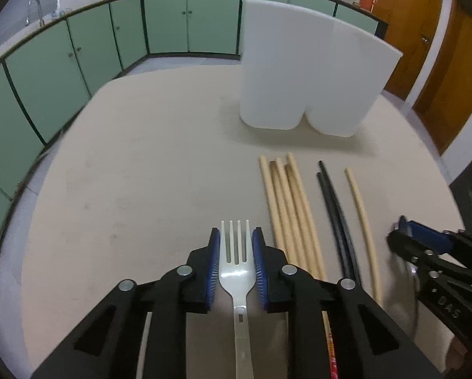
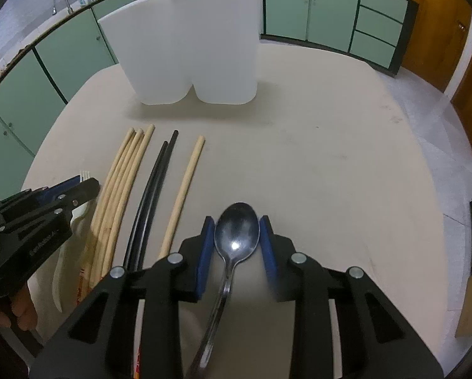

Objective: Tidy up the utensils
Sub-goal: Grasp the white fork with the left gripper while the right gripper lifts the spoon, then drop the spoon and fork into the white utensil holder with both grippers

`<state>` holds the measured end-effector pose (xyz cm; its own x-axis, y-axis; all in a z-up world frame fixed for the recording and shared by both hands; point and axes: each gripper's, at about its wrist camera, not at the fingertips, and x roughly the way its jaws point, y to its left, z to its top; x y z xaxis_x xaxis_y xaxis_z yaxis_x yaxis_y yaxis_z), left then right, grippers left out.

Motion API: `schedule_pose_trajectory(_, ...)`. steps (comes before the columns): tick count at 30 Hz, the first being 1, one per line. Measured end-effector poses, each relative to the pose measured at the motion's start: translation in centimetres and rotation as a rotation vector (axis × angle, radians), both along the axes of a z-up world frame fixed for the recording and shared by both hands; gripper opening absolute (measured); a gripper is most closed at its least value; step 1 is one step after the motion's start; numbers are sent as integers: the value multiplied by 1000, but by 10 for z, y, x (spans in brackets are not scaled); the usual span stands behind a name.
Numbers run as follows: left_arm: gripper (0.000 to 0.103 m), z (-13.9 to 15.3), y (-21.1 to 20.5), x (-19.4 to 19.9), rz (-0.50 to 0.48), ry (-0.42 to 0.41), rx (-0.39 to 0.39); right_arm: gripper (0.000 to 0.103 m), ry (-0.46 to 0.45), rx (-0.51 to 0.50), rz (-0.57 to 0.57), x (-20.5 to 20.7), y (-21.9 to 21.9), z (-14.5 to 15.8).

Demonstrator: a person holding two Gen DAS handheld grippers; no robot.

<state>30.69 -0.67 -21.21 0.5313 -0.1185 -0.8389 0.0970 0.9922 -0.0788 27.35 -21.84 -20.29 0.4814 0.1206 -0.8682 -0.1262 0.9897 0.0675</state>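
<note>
A silver fork point(image 1: 236, 271) lies lengthwise between the blue pads of my left gripper point(image 1: 236, 233), which is shut on the fork's head, tines pointing forward. My right gripper point(image 2: 237, 221) is shut on a dark metal spoon point(image 2: 236, 233), its bowl between the pads. Both are low over the beige table point(image 1: 141, 158). Between the two grippers lie several wooden chopsticks point(image 1: 286, 208), a black pair point(image 1: 333, 211) and one pale chopstick point(image 1: 360, 214). A white two-compartment holder point(image 1: 308, 72) stands upright behind them; its inside is hidden.
Green cabinets point(image 1: 78, 57) curve around the far side, and wooden doors point(image 1: 441, 72) stand at the right. In the right wrist view a person's hand point(image 2: 18, 309) holds the left gripper point(image 2: 84, 183), with pale items under it. Bare tabletop point(image 2: 330, 158) stretches to the right of the spoon.
</note>
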Motion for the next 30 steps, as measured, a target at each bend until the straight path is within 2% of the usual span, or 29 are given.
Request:
schedule_pose_trajectory(2,21,3,4,-2,-7,-6,-48,28,-27,7,8,-3,-3,5)
schedule_pose_trajectory(4,21,13,7,-9,-7,-53,-83,28,-74,16,18,-7,-7,13)
schedule_pose_trajectory(8,21,43,18,-25,-8,-199,-136,28,-193,39,34,-14,-14,36)
schedule_pose_trajectory(15,20,89,29,-36,-26,-406,-145,28,-383,62,54,-12,-20,84)
schedule_pose_trajectory(23,20,118,15,-39,-38,-507,-141,28,-484,79,74,4,-33,127)
schedule_pose_trajectory(30,20,163,14,-21,-50,-615,-164,27,-570,116,95,26,-45,177)
